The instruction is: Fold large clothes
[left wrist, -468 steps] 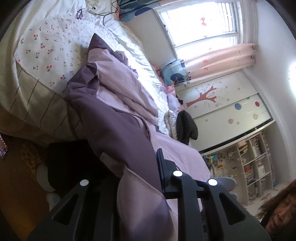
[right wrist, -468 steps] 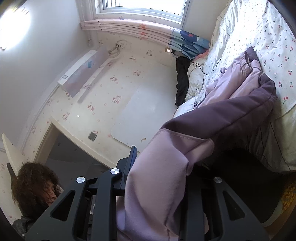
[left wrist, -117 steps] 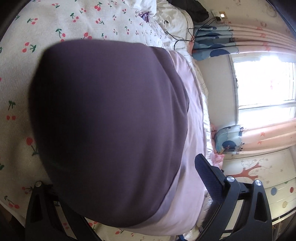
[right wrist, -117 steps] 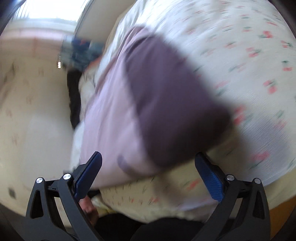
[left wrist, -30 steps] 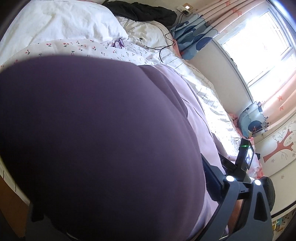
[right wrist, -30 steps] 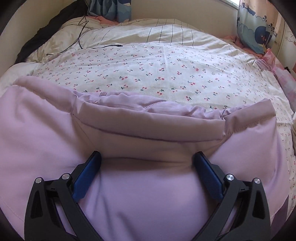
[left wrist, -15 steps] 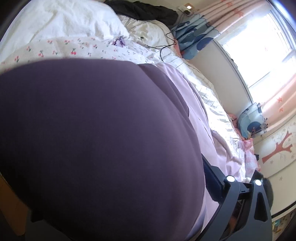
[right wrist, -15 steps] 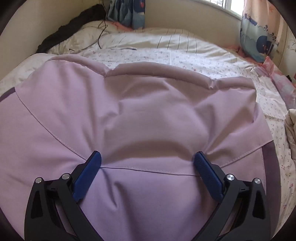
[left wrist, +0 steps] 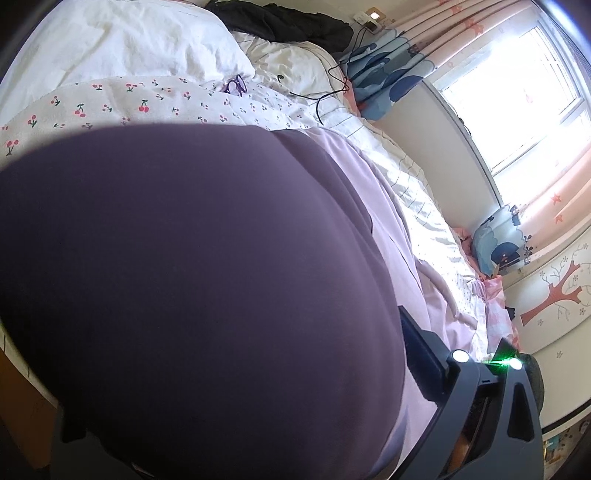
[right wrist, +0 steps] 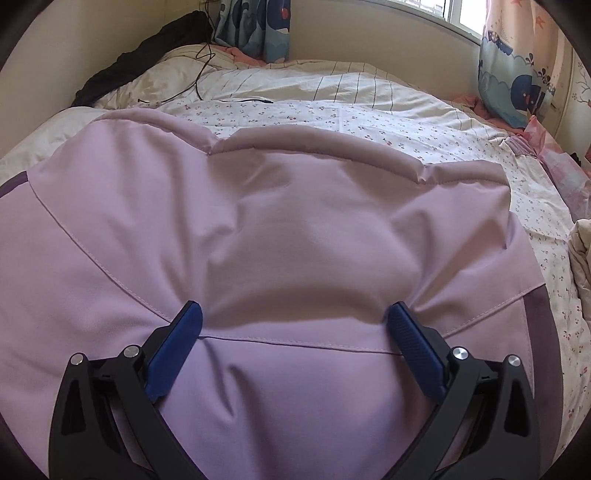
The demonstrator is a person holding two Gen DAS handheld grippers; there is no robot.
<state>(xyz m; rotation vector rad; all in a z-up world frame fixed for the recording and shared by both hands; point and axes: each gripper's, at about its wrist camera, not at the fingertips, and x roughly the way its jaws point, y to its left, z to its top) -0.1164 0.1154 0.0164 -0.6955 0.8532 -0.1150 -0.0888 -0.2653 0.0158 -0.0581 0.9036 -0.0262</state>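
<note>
A padded jacket lies spread on the cherry-print bedspread [right wrist: 369, 114]. Its lilac panel [right wrist: 280, 221] fills the right wrist view, with a rolled hem along the far edge and a dark purple band [right wrist: 539, 332] at the right. My right gripper [right wrist: 295, 317] is open, both blue fingertips [right wrist: 190, 321] pressing down on the lilac cloth. In the left wrist view the jacket's dark purple part [left wrist: 203, 277] bulges close to the lens and hides one finger. My left gripper [left wrist: 236, 350] is open across that cloth; only its right finger [left wrist: 424, 358] shows.
A white pillow [left wrist: 129, 44], a black garment [left wrist: 288, 22], a charging cable [left wrist: 325, 92] and purple glasses [left wrist: 236, 86] lie at the head of the bed. A blue-patterned cushion [right wrist: 517, 81] sits by the window wall. The bed's wooden side [left wrist: 18, 413] is at lower left.
Over the last second the lilac panel was laid flat over the bed, covering the bunched fold seen before. Both grippers stay open on the jacket, with only a small shift in view.
</note>
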